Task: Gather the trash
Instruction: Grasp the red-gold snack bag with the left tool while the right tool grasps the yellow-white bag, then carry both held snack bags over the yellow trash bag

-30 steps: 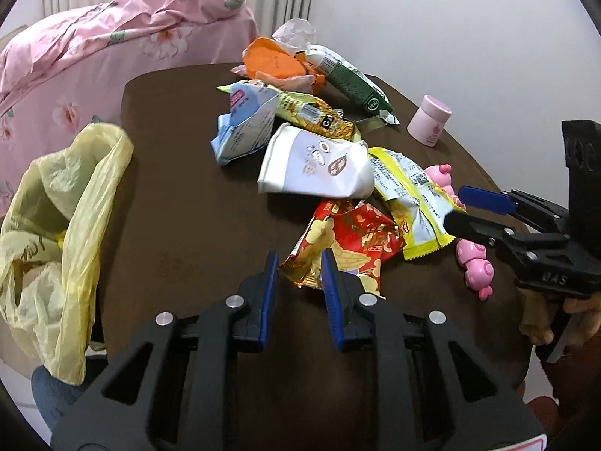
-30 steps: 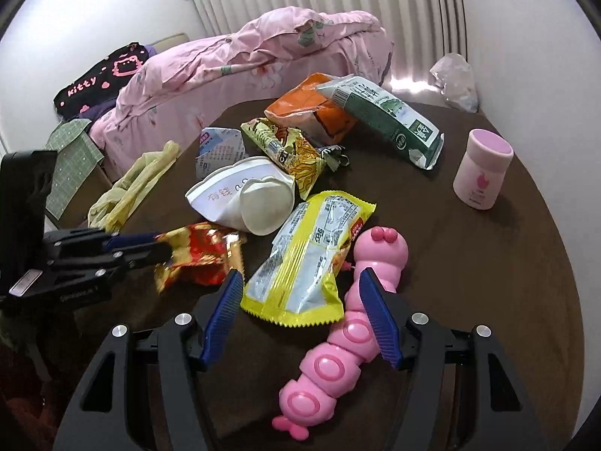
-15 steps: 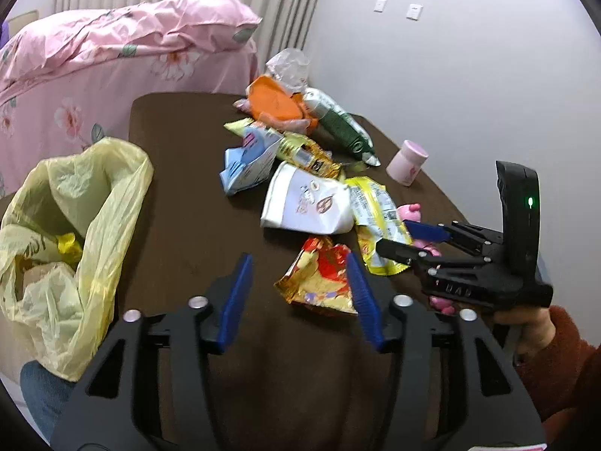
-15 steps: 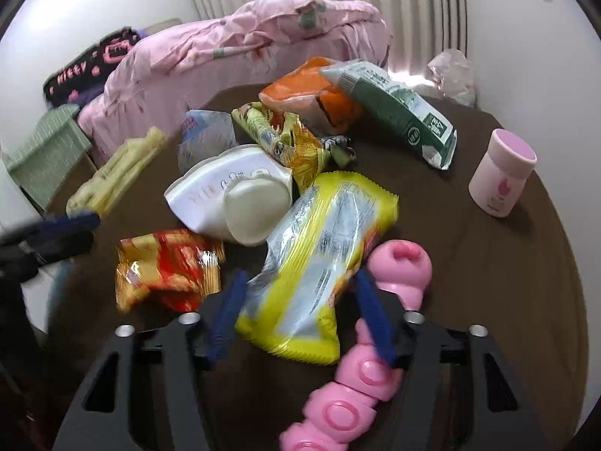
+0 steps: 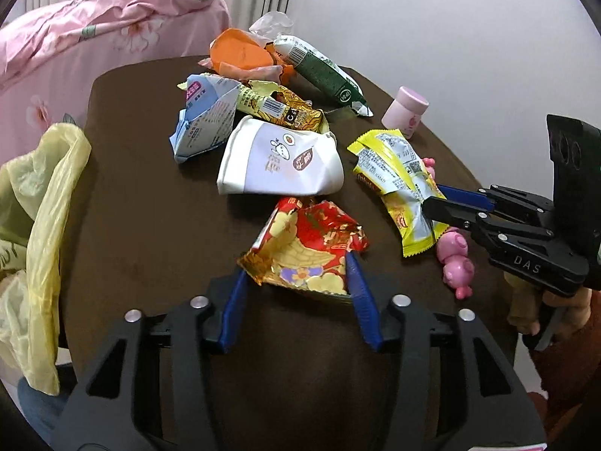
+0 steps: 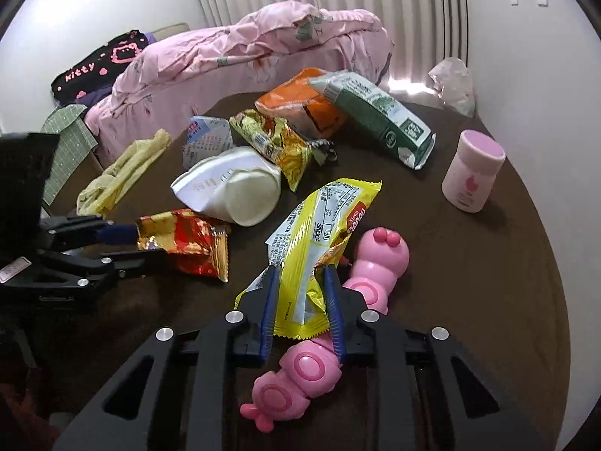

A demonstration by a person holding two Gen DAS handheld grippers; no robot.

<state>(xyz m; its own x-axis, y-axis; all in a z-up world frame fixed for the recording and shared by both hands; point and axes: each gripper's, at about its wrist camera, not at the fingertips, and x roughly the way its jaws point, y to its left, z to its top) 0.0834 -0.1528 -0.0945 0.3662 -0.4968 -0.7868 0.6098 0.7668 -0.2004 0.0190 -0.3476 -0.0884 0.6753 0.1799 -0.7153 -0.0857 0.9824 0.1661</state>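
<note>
Snack trash lies on a round brown table (image 5: 131, 188). A red-and-gold wrapper (image 5: 311, 240) sits crumpled between the blue pads of my left gripper (image 5: 295, 266). Those jaws are closing, and both pads touch the wrapper's edges. The right wrist view shows the same grip from the side, with the left gripper (image 6: 150, 244) around the red-and-gold wrapper (image 6: 188, 240). My right gripper (image 6: 300, 270) is closing on the near end of a yellow wafer wrapper (image 6: 326, 218), which buckles between the pads. A yellow plastic bag (image 5: 41, 218) hangs open at the table's left edge.
Behind lie a crushed white cup (image 5: 281, 165), a blue-white carton (image 5: 204, 112), a gold wrapper (image 5: 281, 107), a green pack (image 5: 323, 73) and an orange bag (image 5: 240, 50). A pink caterpillar toy (image 6: 375, 263) lies under the right gripper. A pink jar (image 6: 473, 169) stands right; a pink bed (image 6: 244, 49) lies beyond.
My left jaws widened and came around the red-and-gold wrapper, then narrowed onto it. My right jaws went from wide open to pinching the yellow wrapper, which has crumpled.
</note>
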